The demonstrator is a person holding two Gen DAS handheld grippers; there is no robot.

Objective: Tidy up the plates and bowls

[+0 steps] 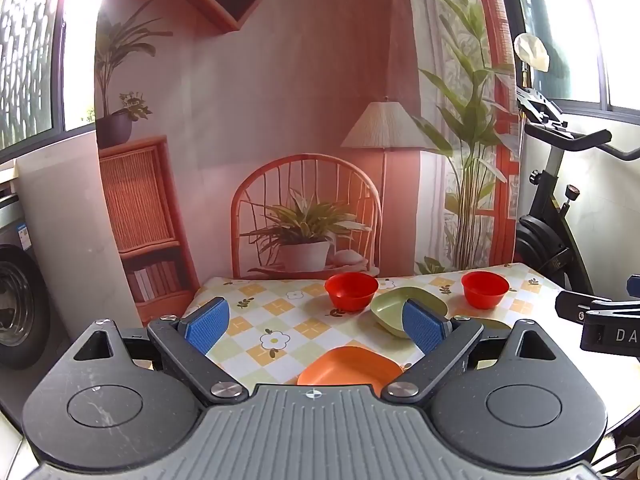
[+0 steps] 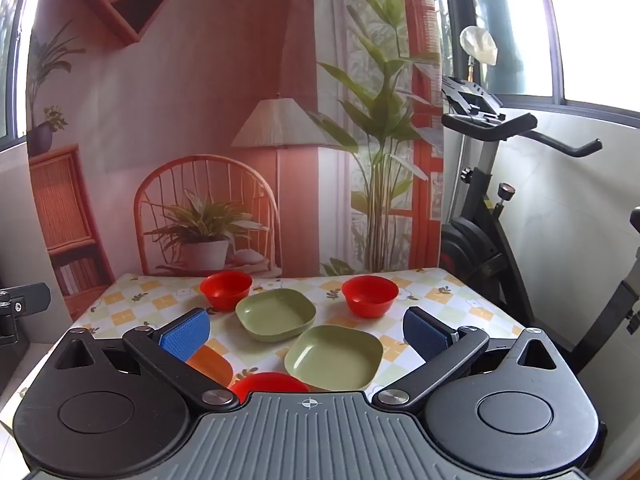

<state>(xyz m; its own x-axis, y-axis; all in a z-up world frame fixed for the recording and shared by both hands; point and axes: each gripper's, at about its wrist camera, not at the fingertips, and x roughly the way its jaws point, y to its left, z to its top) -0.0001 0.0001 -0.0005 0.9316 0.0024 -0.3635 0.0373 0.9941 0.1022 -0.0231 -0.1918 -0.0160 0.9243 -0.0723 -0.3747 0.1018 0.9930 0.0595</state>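
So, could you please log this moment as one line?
left gripper: open, empty | right gripper: open, empty | two green square plates, three red round bowls, orange square plate: unstacked

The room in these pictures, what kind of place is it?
Probably a home room set up for recording: a printed interior backdrop hangs behind the table, an exercise bike stands beside it.

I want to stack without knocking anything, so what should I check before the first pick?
1. Left gripper open, holding nothing: ok.
2. Right gripper open, holding nothing: ok.
3. Two green plates apart, not yet stacked: ok.
4. Far red bowls upright, clear of the plates: ok.
5. Orange plate free to lift: ok.
6. Near red bowl mostly hidden by the gripper body: cannot tell.
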